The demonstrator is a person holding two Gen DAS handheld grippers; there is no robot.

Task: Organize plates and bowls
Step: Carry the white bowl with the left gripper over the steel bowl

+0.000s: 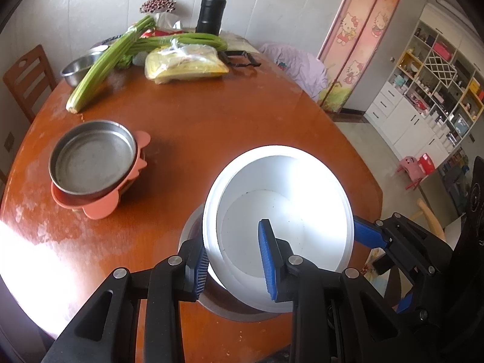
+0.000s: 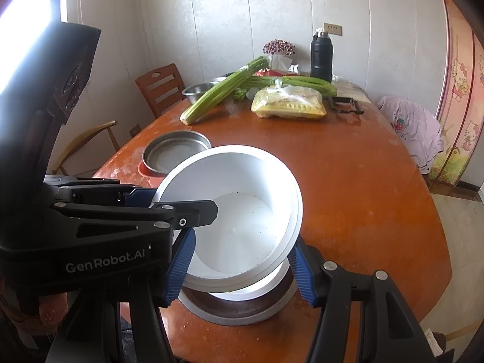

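Note:
A white bowl (image 1: 290,199) hangs tilted just above a shallow metal dish (image 2: 236,308) on the brown table (image 1: 211,127). My left gripper (image 1: 234,242) is shut on the bowl's near wall, with one blue pad outside and one inside. From the right, my right gripper (image 2: 242,242) is shut on the white bowl (image 2: 242,211), a pad against each side. In the left wrist view one of its blue fingers (image 1: 369,236) meets the bowl's right edge. To the left stands a steel dish (image 1: 93,163) stacked on pink plates (image 1: 99,208).
At the far end lie celery stalks (image 1: 103,63), a steel basin (image 1: 75,69), a yellow packet (image 1: 187,63) and a black flask (image 1: 210,12). Wooden chairs (image 2: 160,87) stand along the table's left side. A chair with purple cloth (image 2: 414,127) is on the right.

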